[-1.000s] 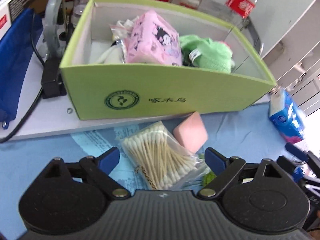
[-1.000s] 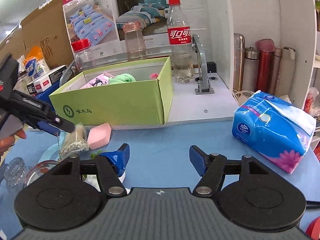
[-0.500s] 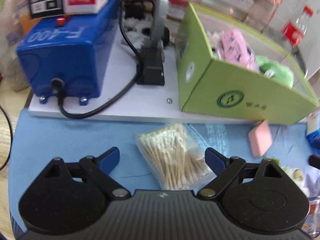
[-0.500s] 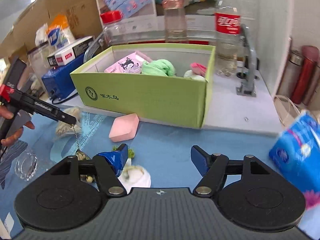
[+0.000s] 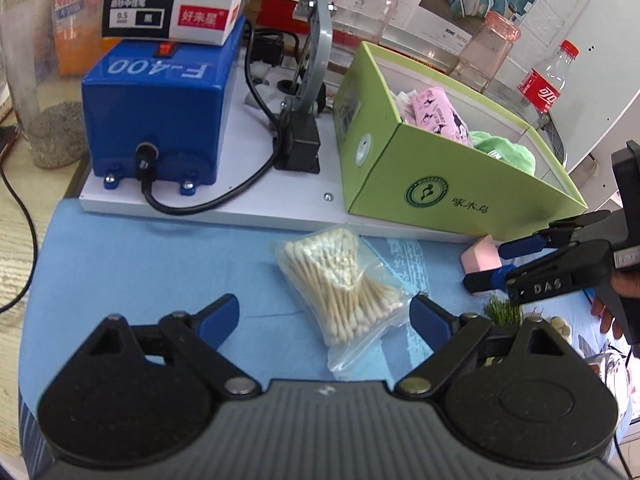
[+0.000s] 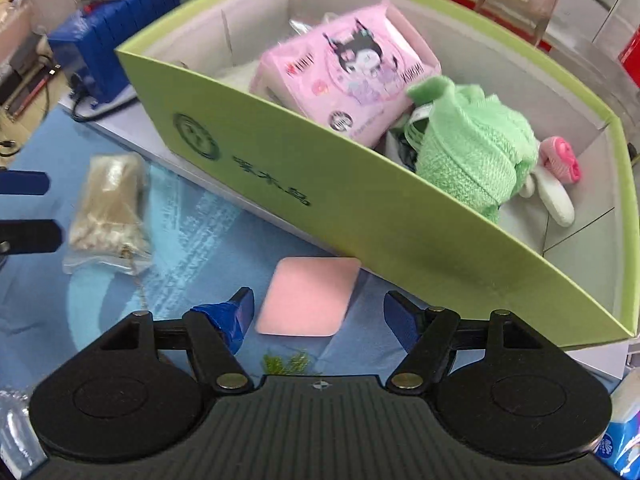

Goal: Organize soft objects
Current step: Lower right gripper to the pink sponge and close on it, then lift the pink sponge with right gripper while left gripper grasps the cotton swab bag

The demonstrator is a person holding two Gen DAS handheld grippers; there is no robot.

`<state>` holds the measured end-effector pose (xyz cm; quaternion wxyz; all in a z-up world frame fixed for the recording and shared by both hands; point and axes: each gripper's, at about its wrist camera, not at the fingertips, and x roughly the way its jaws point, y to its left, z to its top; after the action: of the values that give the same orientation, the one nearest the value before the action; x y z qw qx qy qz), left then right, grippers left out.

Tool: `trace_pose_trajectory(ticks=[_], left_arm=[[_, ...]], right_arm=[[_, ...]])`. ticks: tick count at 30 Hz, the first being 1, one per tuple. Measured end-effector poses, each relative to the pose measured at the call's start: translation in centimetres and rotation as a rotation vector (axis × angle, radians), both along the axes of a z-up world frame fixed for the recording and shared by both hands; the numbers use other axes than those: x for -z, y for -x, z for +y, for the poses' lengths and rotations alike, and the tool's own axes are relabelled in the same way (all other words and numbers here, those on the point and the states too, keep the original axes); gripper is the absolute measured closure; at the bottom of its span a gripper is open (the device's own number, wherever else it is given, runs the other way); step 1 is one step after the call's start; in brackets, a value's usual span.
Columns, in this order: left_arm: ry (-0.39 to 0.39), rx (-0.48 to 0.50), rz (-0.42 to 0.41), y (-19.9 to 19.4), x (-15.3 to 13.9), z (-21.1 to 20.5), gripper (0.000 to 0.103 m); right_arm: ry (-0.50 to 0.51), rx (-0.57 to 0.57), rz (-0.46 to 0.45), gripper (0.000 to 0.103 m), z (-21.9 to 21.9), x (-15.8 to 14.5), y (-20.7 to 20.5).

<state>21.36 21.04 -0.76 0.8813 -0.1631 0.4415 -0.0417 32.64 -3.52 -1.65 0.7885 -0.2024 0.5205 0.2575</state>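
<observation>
A pink sponge [image 6: 308,295] lies flat on the blue mat in front of the green box [image 6: 360,208]. My right gripper [image 6: 318,316] hovers over the sponge with its jaws opening; the pads do not touch it. The same sponge [image 5: 478,256] shows in the left wrist view between the right gripper's fingers [image 5: 482,280]. A clear bag of cotton swabs [image 5: 340,276] lies ahead of my left gripper [image 5: 324,316], which stands wide open and holds nothing. Inside the box sit a pink tissue pack [image 6: 344,68], a green cloth [image 6: 468,148] and a pink-and-white soft toy [image 6: 556,176].
A blue machine [image 5: 160,104] with a black cable stands on the white board [image 5: 240,200] left of the box, a white carton [image 5: 176,4] on top. Jars and a cola bottle [image 5: 544,84] stand behind. A tuft of green grass [image 5: 502,312] and a blue tissue pack [image 6: 620,436] lie nearby.
My right gripper swung left and tipped down from the tissue pack to above the pink sponge, opening wider. My left gripper drew back to the left, leaving the swab bag on the mat.
</observation>
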Motion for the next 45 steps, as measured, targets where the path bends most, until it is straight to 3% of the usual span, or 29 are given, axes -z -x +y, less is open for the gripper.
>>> trace_pose_trajectory(ticks=[4, 10, 13, 17, 22, 25, 28, 34, 43, 45], left_arm=[[-0.017, 0.006, 0.007, -0.1, 0.4, 0.2, 0.012], [-0.03, 0.029, 0.02, -0.7, 0.9, -0.5, 0.012], [-0.044, 0.045, 0.016, -0.7, 0.9, -1.1, 0.012], [-0.047, 0.044, 0.025, -1.2, 0.7, -1.6, 0.012], [-0.062, 0.036, 0.034, -0.9, 0.7, -1.6, 0.012], [-0.062, 0.033, 0.04, -1.0, 0.8, -1.4, 0.012], [-0.047, 0.042, 0.042, -1.7, 1.0, -1.5, 0.012], [0.027, 0.026, 0.068, -4.6, 1.5, -2.2, 0.012], [-0.094, 0.016, 0.057, -5.1, 1.7, -4.0, 0.012], [-0.144, 0.024, 0.045, -4.7, 1.7, -4.5, 0.022]], right_arm=[[-0.132, 0.096, 0.051, 0.043, -4.6, 0.3, -0.4], [-0.096, 0.238, -0.022, 0.042, -11.9, 0.6, 1.8], [-0.119, 0.209, -0.102, 0.042, -13.8, -0.4, 4.0], [-0.203, 0.093, -0.159, 0.042, -11.8, -1.9, 5.2], [-0.118, -0.031, -0.145, 0.042, -5.5, -0.1, 3.0], [-0.09, -0.027, -0.126, 0.041, -4.5, 0.6, 1.7], [-0.139, 0.012, -0.097, 0.04, -5.7, 0.5, 1.0], [-0.172, 0.008, -0.154, 0.038, -7.1, 0.5, 1.4], [-0.196, -0.02, -0.187, 0.032, -7.5, 0.2, 1.7], [-0.2, -0.019, -0.192, 0.036, -7.6, 0.2, 1.8]])
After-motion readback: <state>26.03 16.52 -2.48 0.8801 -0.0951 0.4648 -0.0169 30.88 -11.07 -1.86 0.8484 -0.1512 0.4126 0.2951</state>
